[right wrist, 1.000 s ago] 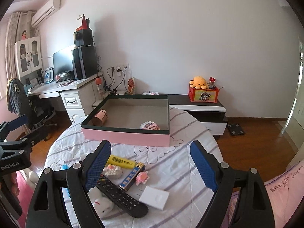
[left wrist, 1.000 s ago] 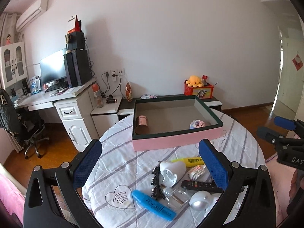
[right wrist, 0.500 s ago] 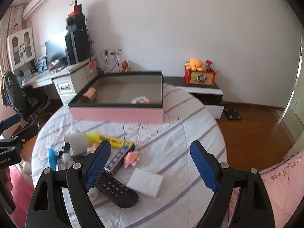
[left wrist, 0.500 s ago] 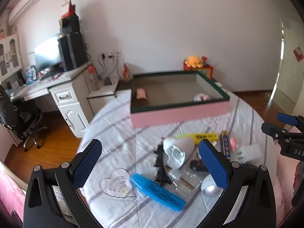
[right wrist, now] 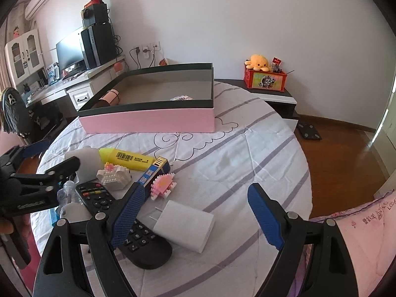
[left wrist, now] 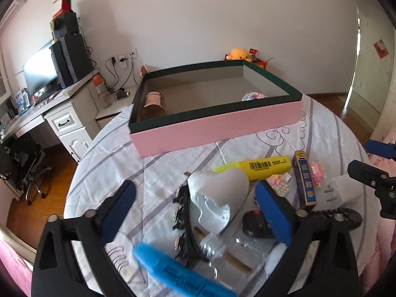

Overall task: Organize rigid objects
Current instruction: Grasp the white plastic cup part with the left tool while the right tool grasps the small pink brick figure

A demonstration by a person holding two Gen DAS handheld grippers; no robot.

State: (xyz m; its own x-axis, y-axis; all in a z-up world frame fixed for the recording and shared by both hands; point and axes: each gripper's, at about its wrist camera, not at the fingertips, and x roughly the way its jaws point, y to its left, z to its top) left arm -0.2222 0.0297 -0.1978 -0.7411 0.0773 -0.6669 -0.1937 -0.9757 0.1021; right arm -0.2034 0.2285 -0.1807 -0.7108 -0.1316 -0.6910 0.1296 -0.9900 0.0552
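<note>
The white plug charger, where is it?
The white charger lies on the tablecloth in the right wrist view, between the right gripper's fingers, touching the black remote.

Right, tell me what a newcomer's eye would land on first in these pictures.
First the big pink box with the dark green rim, open at the far side of the round table, a few items already inside. Next the jumble in front of it: a yellow highlighter, a black remote, a white charger. Then the blue-padded left gripper, its jaws closing either side of a white heart-shaped object without touching it.
</note>
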